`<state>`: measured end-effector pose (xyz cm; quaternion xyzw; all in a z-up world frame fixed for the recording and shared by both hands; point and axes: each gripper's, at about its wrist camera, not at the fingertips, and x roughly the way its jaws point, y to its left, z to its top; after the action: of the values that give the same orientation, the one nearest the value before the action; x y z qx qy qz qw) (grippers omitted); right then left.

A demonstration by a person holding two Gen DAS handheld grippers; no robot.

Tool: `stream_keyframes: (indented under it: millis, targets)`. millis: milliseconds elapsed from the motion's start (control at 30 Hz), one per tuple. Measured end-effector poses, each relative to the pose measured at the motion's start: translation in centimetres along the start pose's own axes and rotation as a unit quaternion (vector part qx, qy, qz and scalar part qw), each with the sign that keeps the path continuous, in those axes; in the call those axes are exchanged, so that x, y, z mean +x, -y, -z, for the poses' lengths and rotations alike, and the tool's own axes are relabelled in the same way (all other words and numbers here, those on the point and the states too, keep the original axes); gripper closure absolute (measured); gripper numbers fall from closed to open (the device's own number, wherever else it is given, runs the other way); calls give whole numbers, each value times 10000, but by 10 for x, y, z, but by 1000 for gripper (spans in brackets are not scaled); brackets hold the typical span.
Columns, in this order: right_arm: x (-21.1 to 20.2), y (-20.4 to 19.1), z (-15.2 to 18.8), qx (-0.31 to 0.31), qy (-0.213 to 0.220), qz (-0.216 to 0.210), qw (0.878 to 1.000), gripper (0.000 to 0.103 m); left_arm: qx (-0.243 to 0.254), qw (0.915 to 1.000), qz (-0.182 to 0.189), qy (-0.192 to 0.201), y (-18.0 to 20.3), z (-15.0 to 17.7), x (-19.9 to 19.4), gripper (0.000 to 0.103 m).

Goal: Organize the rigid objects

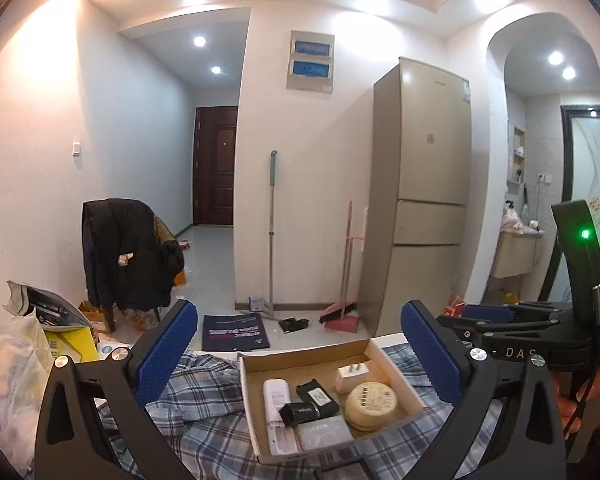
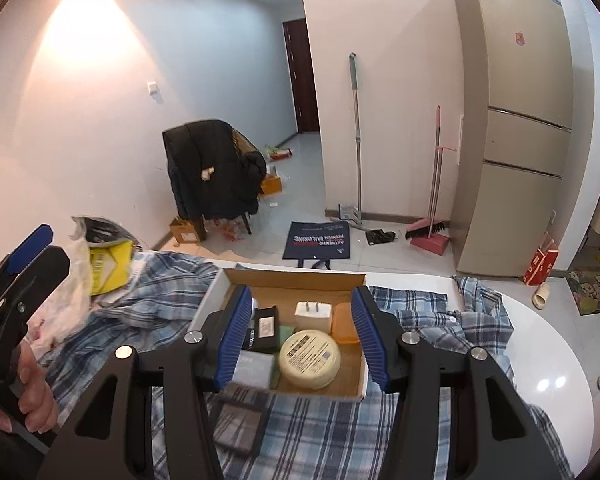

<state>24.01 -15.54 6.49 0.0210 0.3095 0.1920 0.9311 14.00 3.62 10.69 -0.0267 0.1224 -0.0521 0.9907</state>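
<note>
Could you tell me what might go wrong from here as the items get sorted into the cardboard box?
1. The shallow cardboard box sits on a rumpled blue plaid cloth, so a nudge could slide or tilt it.
2. The box is crowded: the round cream tin lies close against the white plug adapter and orange lidded container, so the empty right gripper may bump neighbours.

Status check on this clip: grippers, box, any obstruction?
Left gripper open, empty. Right gripper open, empty, above cardboard box. Round tin, charger inside box. Nothing blocking.

Blue-plaid cloth (image 2: 324,432) — cream round tin (image 2: 310,359), orange box (image 2: 346,322).
</note>
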Motion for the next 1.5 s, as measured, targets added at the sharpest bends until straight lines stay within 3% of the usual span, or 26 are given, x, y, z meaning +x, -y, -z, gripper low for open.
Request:
stream_keyframes:
  millis: [100, 267, 333, 467, 600, 733, 900, 1067, 1167, 1200, 1267, 1300, 1433, 1500]
  targets:
    - [-20, -4, 9, 48, 110, 13, 9999, 52, -39, 9999, 113, 79, 0, 1, -20, 0]
    - [-44, -8, 28, 89, 283, 30, 9996, 44, 132, 9998, 122, 59, 1, 8, -40, 0]
    - [-49, -9, 35, 92, 290, 86, 9995, 37, 126, 9994, 321, -38, -3, 13, -45, 0]
    - [-53, -8, 53, 31, 261, 354, 9990, 35, -63, 9990, 424, -90, -15, 24, -59, 0]
    - [-55, -1, 71, 100, 205, 574, 9981, 25, -78, 9995, 227, -188, -25, 39, -66, 0]
    - [-60, 2, 87, 56, 290, 727, 9969, 7, -58, 9994, 159, -308, -29, 57, -72, 0]
    - [-64, 1, 99, -56, 284, 915, 9954, 2, -102, 9982, 38, -592, -38, 78, -71, 0]
    - [-61, 6, 107, 190, 155, 961, 9951, 1, -361, 9928, 88, -1140, -47, 103, -60, 0]
    - [-54, 7, 110, 230, -7, 948, 9952, 1, -249, 9886, 1, -1485, -44, 118, -53, 0]
    - [-55, 6, 110, 201, -19, 946, 9953, 1, -160, 9873, -93, -1578, -43, 121, -51, 0]
    - [-58, 5, 110, 142, 23, 969, 9952, 1, 90, 9808, -646, -1838, -38, 129, -44, 0]
    - [-60, 4, 110, 125, 55, 980, 9951, 1, 154, 9783, -782, -1912, -38, 132, -41, 4]
    - [-61, 1, 110, 96, 26, 888, 9960, 1, -77, 9731, -480, -2250, -47, 145, -35, 23]
    - [-59, -2, 112, 53, -57, 831, 9965, 1, -32, 9717, -427, -2324, -47, 147, -33, 38]
